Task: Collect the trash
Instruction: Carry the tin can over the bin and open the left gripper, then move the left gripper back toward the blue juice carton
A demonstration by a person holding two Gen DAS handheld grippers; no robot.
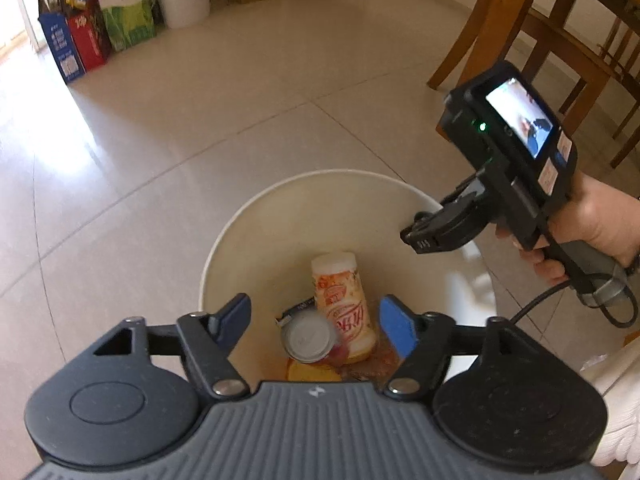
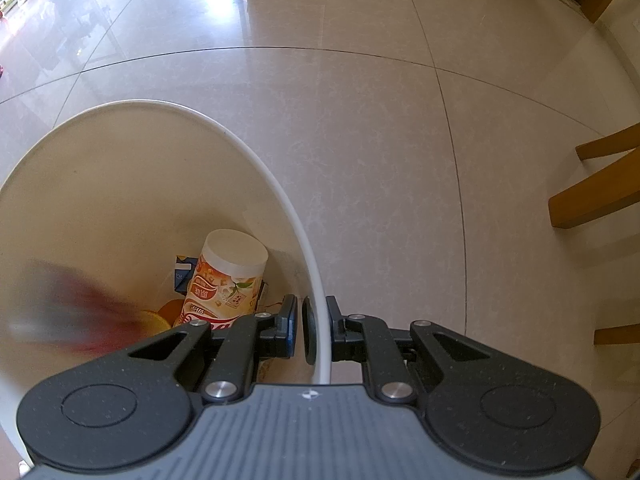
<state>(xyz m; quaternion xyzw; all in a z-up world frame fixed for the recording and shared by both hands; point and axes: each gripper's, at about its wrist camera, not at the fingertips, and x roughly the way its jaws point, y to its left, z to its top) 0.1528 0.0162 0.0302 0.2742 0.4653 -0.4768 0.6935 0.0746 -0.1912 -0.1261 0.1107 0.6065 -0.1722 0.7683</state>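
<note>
The left gripper is hanging directly above the mouth of the white plastic bin, its blue-padded jaws standing released with nothing between them, and a silver-ended drink can is showing just below them, blurred as though it is falling into the bin. From this gripper everything collected is lying straight down: a cylindrical snack canister with a white lid and a glossy printed orange label is leaning with its long axis running away from the gripper, its lid toward the far wall, over orange peel and a dark carton. The right gripper is clenching the bin's thin, smooth rim, one pad inside and one outside, holding the bin over the glossy beige tiled floor; it is the hand nearer to the bin wall, while the left is nearer to the contents. Wooden chair legs are standing well apart, beyond the right gripper.
</note>
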